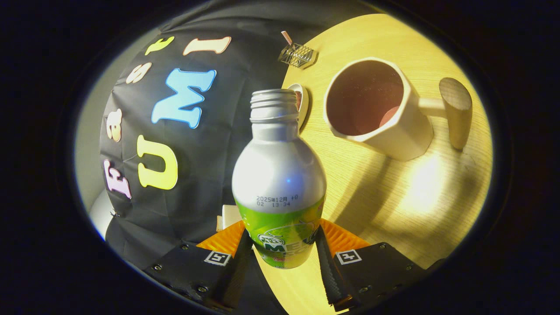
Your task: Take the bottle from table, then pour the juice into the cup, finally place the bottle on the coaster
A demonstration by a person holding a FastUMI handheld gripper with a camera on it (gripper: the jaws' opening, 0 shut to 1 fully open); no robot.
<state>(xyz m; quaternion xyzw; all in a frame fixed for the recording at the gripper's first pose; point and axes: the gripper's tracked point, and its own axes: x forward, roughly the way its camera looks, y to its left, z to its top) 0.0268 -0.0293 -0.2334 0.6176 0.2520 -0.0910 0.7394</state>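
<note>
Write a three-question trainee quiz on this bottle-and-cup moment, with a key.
1. True or false: the bottle has its cap on.
2. What is the gripper doing? A) hanging open B) shut on the bottle C) touching the cup
3. Fill in: the cup's handle points ___ from the bottle.

Key: 1 false, the threaded mouth is open. 2 B, both fingers press its lower body. 3 away.

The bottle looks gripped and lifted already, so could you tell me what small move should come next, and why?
Probably carry the bottle toward the cup until its open mouth is over the rim. The gripper is shut on the bottle's lower body, the cap is off, and the mouth lies short of the cup's opening, so tipping further here would likely spill on the table.
</note>
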